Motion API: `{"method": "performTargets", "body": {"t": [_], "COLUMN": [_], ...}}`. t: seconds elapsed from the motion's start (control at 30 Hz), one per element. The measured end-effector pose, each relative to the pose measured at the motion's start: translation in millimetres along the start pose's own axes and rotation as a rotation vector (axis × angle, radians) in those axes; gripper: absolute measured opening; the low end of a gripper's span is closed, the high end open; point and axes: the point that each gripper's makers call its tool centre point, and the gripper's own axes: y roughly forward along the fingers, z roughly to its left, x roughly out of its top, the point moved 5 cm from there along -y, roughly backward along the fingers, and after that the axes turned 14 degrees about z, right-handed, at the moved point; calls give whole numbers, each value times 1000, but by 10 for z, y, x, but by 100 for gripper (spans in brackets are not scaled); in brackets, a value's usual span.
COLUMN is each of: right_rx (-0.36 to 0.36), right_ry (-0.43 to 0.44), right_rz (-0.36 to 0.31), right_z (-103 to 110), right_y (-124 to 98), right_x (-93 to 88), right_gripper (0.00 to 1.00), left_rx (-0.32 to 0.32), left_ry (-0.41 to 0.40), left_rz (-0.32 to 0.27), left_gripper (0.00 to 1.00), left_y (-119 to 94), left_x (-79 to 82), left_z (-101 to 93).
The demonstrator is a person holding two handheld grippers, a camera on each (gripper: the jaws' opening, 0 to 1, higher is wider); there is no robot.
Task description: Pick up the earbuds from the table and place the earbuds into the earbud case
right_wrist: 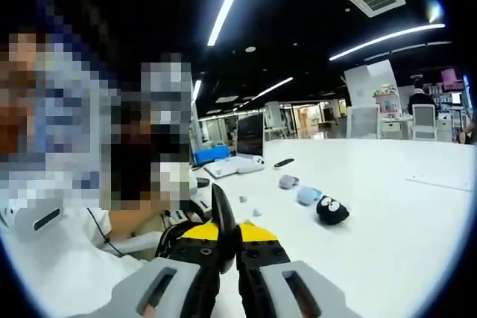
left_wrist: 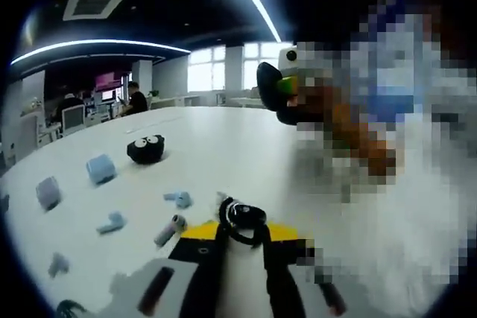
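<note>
Earbuds (left_wrist: 178,199) lay loose on the white table (left_wrist: 223,147) in the left gripper view, one pale blue bud at about ten o'clock from the left gripper (left_wrist: 242,217), near its tips but apart from them, and a second bud (left_wrist: 112,222) farther out toward nine o'clock. A pinkish-grey cylinder (left_wrist: 169,230) lay between the two, just beside the jaw's left side. The left gripper's jaws stood nearly together around a small dark, ring-like object (left_wrist: 246,214); it was blurred and could not be identified, perhaps a bud, perhaps part of the tool. Farther off at eleven o'clock sat a pale blue earbud case (left_wrist: 100,168), a greyer case (left_wrist: 48,192) at nine o'clock, and a black googly-eyed toy (left_wrist: 146,149) at twelve.

In the right gripper view, the right gripper (right_wrist: 226,221) was clenched with nothing between its jaws, lifted off the table. From it, the blue case (right_wrist: 308,195), a grey case (right_wrist: 288,181) and the black toy (right_wrist: 332,211) lay at about one to two o'clock, well apart.

The likely risk was a small, smooth bud squirting sideways from narrow jaws, or the cylinder beside it being nudged or grabbed instead, if the approach came in off-centre.
</note>
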Motion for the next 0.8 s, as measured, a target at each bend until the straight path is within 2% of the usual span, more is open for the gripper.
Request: {"method": "performTargets", "body": {"t": [0.03,0.13,0.2,0.23,0.33,0.4,0.5,0.6,0.8], "right_rx": [1,2,-2,-3,-4,-5,-4,-8,-5], "right_ry": [1,-1,-1,-1,-1,2,5,7,6], "right_rz": [-2,2,6,8,9,7,9,15,16], "right_z": [0,-4,-12,-14,-19,-23,-27,-32,-26], "right_y": [-1,4,10,11,10,7,10,18,24], "right_x": [2,-3,-10,-13,-14,-9,-11,-21,-22], "right_gripper": [6,6,6,6,6,6,6,6,6], "left_rx": [0,2,-19,-19,-70,-70,-78,-98,-103], "left_ry": [-11,-27,-58,-60,-121,-158,-222,-306,-326], "left_rz": [-12,-21,18,9,4,-7,-22,-32,-38], "left_gripper": [8,9,10,11,19,23,23,19,7], "left_y": [-28,-30,-7,1,14,14,14,-5,-33], "left_x": [10,12,-44,-33,-12,2,5,-7,-13], "left_z": [15,44,50,68,63,93,155,194,223]}}
